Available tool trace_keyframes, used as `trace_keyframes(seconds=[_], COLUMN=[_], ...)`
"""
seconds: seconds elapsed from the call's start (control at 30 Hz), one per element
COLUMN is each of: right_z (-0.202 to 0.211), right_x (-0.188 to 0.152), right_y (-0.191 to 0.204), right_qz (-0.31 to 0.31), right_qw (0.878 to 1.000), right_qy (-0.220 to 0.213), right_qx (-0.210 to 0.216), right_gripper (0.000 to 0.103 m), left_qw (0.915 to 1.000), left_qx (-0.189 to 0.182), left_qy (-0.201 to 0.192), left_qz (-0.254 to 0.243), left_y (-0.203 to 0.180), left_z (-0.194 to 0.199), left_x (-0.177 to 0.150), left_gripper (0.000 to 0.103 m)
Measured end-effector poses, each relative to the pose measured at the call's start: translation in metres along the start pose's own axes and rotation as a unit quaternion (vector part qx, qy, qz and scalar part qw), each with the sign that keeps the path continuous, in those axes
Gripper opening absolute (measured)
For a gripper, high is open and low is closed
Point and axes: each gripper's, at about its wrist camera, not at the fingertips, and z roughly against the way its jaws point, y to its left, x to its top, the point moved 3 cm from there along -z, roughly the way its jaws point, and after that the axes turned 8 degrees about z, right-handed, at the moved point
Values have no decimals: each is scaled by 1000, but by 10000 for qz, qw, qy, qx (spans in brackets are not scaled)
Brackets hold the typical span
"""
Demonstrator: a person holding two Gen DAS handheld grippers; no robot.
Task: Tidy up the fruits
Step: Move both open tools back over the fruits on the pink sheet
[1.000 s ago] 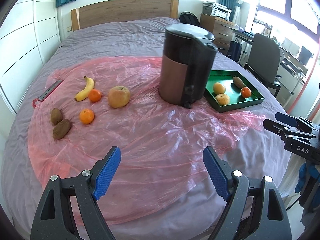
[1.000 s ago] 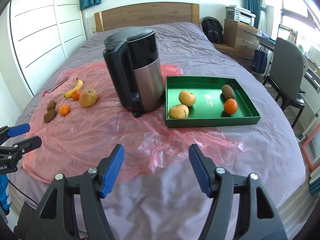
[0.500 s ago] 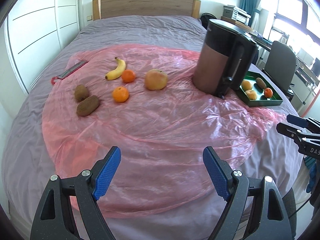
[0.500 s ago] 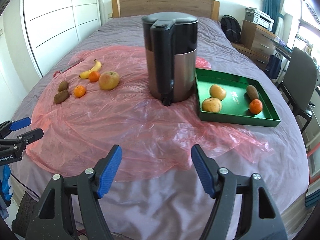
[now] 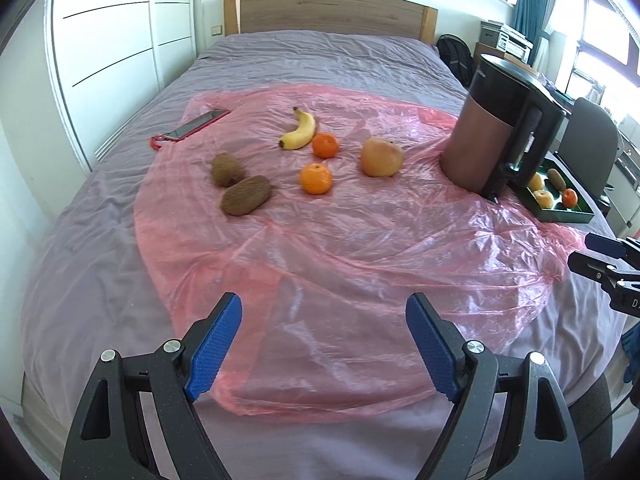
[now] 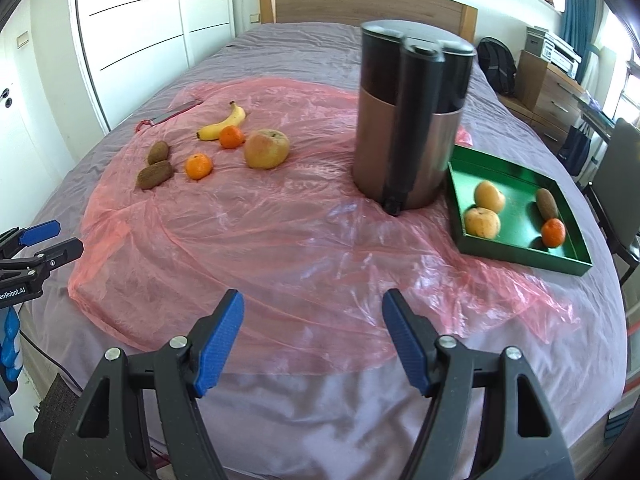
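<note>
On a pink plastic sheet [image 5: 320, 240] on the bed lie a banana [image 5: 301, 131], two oranges [image 5: 316, 178] [image 5: 325, 145], an apple [image 5: 381, 157] and two kiwis [image 5: 245, 195] [image 5: 226, 169]. A green tray [image 6: 516, 184] at the right holds two yellowish fruits [image 6: 483, 222], a kiwi [image 6: 547, 203] and an orange [image 6: 553, 232]. My left gripper [image 5: 324, 344] is open and empty over the near sheet edge, well short of the loose fruit. My right gripper [image 6: 312, 340] is open and empty at the near bed edge, left of the tray.
A tall black and copper kettle [image 6: 412, 120] stands between the loose fruit and the tray. A red-cased phone [image 5: 192, 128] lies at the sheet's far left. A chair [image 5: 588, 148] and desk stand right of the bed. A wooden headboard [image 5: 328, 12] is behind.
Both grippers have swung left: the loose fruit has moved toward the middle of the left view, and the tray has slid toward the right in both views. Both stay open.
</note>
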Motion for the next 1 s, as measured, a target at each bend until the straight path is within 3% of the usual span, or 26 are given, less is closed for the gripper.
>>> trace_keyframes(seconds=[0.3, 0.6, 1.0], right_z=[-26, -64, -119], right_x=[28, 52, 97], right_y=[35, 50, 36], right_qz=[356, 421, 359], right_qw=[9986, 9959, 9940], right_qy=[-82, -53, -124], right_qx=[393, 799, 1028], right_gripper=[103, 103, 103], left_qw=[9994, 9989, 9978], left_qx=[169, 233, 148], left_qy=[-67, 96, 507], left_qz=[299, 389, -402], left_y=[39, 61, 73], left_z=[-7, -38, -125], left_x=[12, 33, 96], left_gripper=[80, 80, 80])
